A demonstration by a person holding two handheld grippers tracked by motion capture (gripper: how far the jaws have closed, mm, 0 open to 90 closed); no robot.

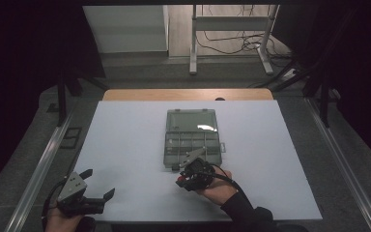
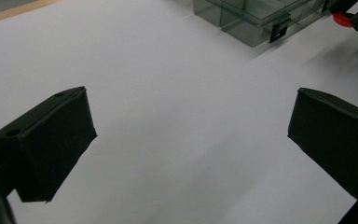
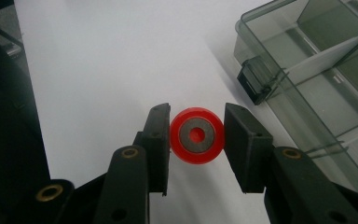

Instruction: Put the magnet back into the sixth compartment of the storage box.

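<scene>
Two black jaws of my right gripper (image 3: 196, 135) are clamped on a small red wheel (image 3: 196, 135), one pad on each side of its rim. The wheel has a grey metal ring round a red centre hole. It hangs just above the white desk (image 1: 125, 145), near the front edge and a little right of the middle, just in front of an open clear plastic organiser box (image 1: 192, 137) with empty compartments. I judge the wheel light and stiff, its rounded rim smooth enough to slip, so squeezing straight across the widest part seems the safest hold.

My left gripper (image 1: 89, 186) waits at the desk's front left corner, jaws spread wide with nothing between them.

From the right gripper view I can make out the metal ring and the box's black latch (image 3: 254, 79). From the high view I get the whole layout: box at the desk's centre, lid lying open toward the far edge.
</scene>
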